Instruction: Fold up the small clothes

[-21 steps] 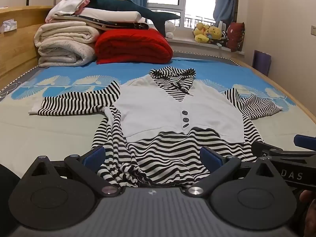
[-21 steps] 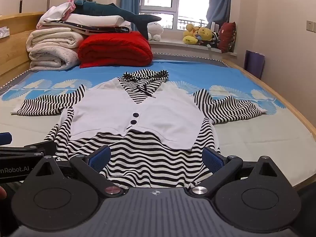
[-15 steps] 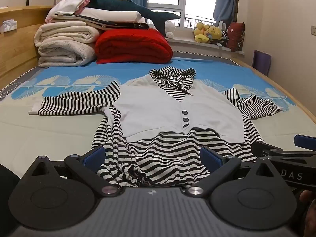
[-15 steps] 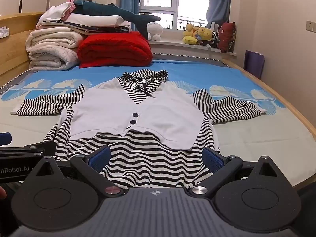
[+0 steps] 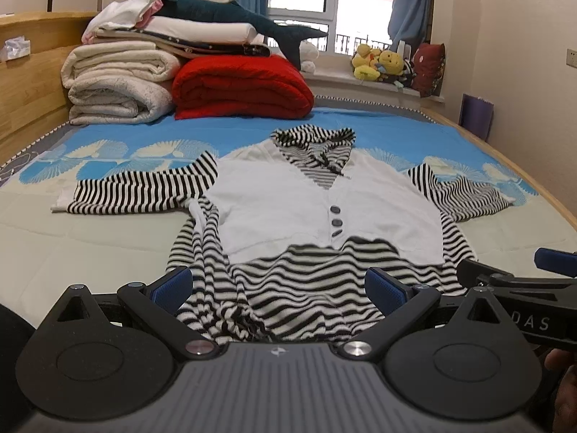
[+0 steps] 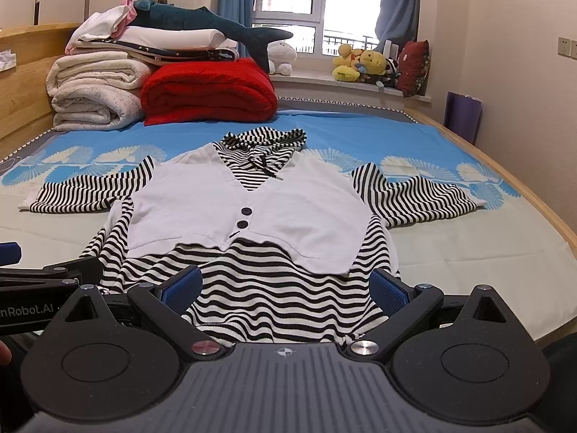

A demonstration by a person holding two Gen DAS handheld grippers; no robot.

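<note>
1. Nothing has moved since the earlier frames: both grippers and the garment stay in the same places.
2. Left gripper (image 5: 277, 288) has its jaws wide apart, holding nothing; its blue fingertips (image 5: 173, 287) stand on both sides of the bunched left part of the hem.
3. Right gripper (image 6: 286, 288) also has wide jaws with nothing between them; its fingertips (image 6: 387, 290) stand over the right part of the hem. In the left wrist view it appears at the right edge (image 5: 512, 281).
4. The task's thing is a small striped hooded top (image 5: 324, 223) with a white vest front (image 6: 252, 213) and dark buttons (image 6: 246, 211). It lies flat and face up on the bed (image 5: 43, 238), just in front of both grippers.
5. Its long axis goes from the grippers away to the window: the hem (image 6: 267, 321) is nearest, and the hood (image 6: 263, 139) points to the far end.
6. Both sleeves are spread to the sides, the left sleeve (image 5: 140, 191) and the right sleeve (image 6: 422, 195).
7. Beyond the hood lie a folded red blanket (image 6: 209, 90), a stack of white blankets (image 6: 93, 93) and a plush shark (image 6: 202, 25) on top.
8. Plush toys (image 6: 364, 63) sit on the window sill.
</note>
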